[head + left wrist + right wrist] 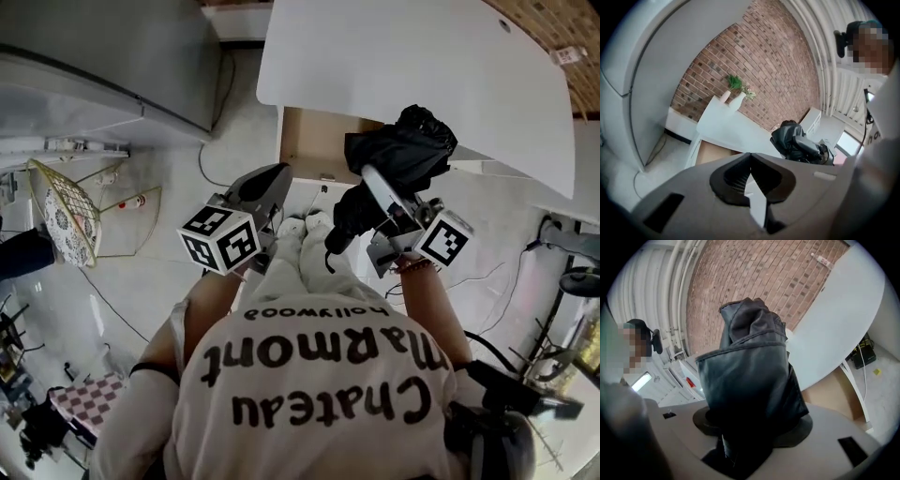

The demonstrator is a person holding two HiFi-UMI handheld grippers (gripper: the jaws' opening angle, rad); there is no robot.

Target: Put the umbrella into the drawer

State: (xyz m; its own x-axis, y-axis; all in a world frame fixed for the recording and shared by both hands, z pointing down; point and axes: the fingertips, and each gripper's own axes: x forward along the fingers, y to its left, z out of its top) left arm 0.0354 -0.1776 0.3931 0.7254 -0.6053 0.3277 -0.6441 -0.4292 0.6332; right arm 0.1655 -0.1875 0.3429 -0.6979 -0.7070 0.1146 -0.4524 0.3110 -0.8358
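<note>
A black folded umbrella (pixel 405 148) is clamped in my right gripper (pixel 378 192), which holds it just in front of the white table (pixel 412 56). In the right gripper view the umbrella (pixel 750 376) fills the space between the jaws and hides the pads. The open drawer (pixel 314 141) shows its brown inside under the table's edge, a little left of the umbrella. My left gripper (pixel 267 183) hangs beside the drawer with its jaws together and nothing in them; in the left gripper view its tips (pixel 750 157) meet, with the drawer (pixel 712 152) beyond.
A large grey cabinet (pixel 112 66) stands at the left. A wire rack (pixel 61 211) and cables lie on the pale floor. White vases with a plant (pixel 733 96) stand on the table's far end by the brick wall. A stand (pixel 581 281) is at the right.
</note>
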